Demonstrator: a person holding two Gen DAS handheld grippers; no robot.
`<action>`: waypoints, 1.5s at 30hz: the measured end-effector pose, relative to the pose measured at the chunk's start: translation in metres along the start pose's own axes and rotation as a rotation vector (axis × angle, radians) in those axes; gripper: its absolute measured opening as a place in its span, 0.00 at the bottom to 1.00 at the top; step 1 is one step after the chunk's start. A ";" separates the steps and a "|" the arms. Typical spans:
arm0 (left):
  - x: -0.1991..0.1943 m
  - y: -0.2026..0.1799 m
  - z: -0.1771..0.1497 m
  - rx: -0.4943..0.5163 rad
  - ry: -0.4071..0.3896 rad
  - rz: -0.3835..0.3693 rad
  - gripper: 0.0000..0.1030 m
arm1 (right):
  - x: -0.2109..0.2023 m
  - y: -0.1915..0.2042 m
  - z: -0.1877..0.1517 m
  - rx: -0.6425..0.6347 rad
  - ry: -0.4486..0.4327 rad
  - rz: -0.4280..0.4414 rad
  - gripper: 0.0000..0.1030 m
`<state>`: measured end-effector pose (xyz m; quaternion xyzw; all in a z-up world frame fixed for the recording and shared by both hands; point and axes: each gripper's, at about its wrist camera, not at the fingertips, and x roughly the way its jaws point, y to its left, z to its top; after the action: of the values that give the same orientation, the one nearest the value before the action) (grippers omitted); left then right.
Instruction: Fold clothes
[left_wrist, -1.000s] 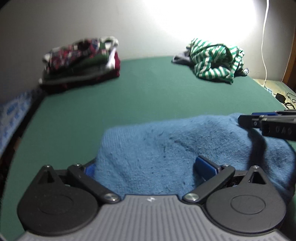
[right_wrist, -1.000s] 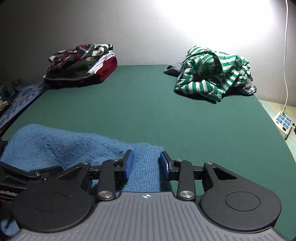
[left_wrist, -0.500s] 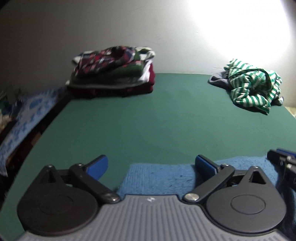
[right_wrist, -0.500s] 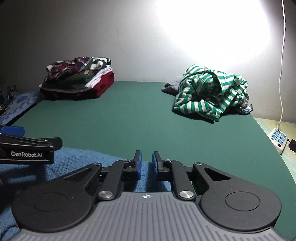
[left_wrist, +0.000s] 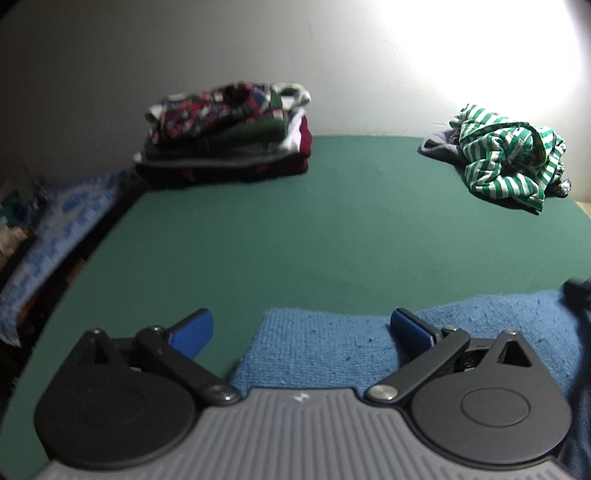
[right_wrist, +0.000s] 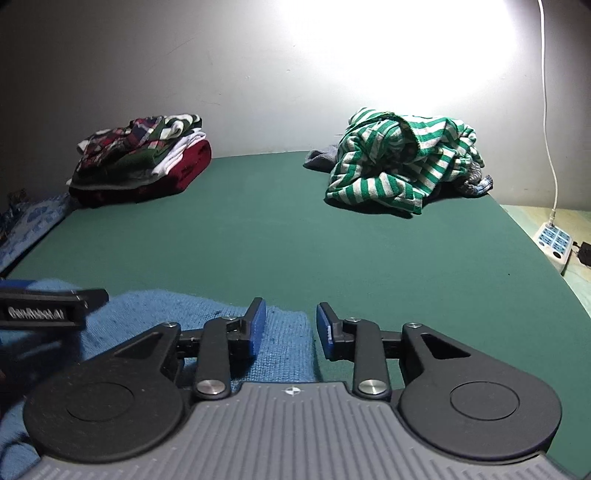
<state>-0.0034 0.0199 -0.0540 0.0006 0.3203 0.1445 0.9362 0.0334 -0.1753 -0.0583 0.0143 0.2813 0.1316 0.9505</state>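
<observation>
Green table (right_wrist: 280, 236) fills both wrist views; its middle is bare cloth, w/ open room between the near edge and the far wall. Table's left edge drops to a blue-patterned fabric (left_wrist: 55, 229); its right edge meets a pale surface w/ a white power strip (right_wrist: 554, 242) and cord. At the table's far-left corner sits a folded clothes stack (right_wrist: 144, 162), red item at the bottom. At the far-right corner lies a crumpled green-striped garment (right_wrist: 402, 158), well apart from the stack.

Both tongs are angled down toward the table's near edge, side by side. No hand or sleeve in view.

Blue knit sweater (left_wrist: 325, 347) lies flat along the table's near edge, under both tongs. Left gripper (left_wrist: 301, 330): jaws spread wide; sweater's left edge sits between them, right pad over the knit, left pad over bare table, nothing pinched. Right gripper (right_wrist: 291, 328): jaws part-spread and opening; sweater's right edge lies between them, pads not pressing it. Left gripper's finger shows at the left of the right wrist view, above the sweater.
</observation>
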 end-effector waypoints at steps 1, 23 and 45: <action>-0.008 0.000 0.000 0.002 -0.024 -0.004 0.99 | -0.012 0.000 0.003 0.001 -0.030 -0.004 0.28; -0.051 0.045 -0.048 0.014 0.087 -0.181 0.99 | -0.072 0.008 -0.047 -0.067 0.122 -0.028 0.08; -0.040 0.061 -0.030 0.017 0.248 -0.296 0.99 | -0.046 -0.024 -0.007 0.030 0.321 0.084 0.39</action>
<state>-0.0680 0.0653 -0.0484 -0.0566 0.4309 0.0013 0.9006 -0.0022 -0.2109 -0.0422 0.0190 0.4305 0.1675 0.8867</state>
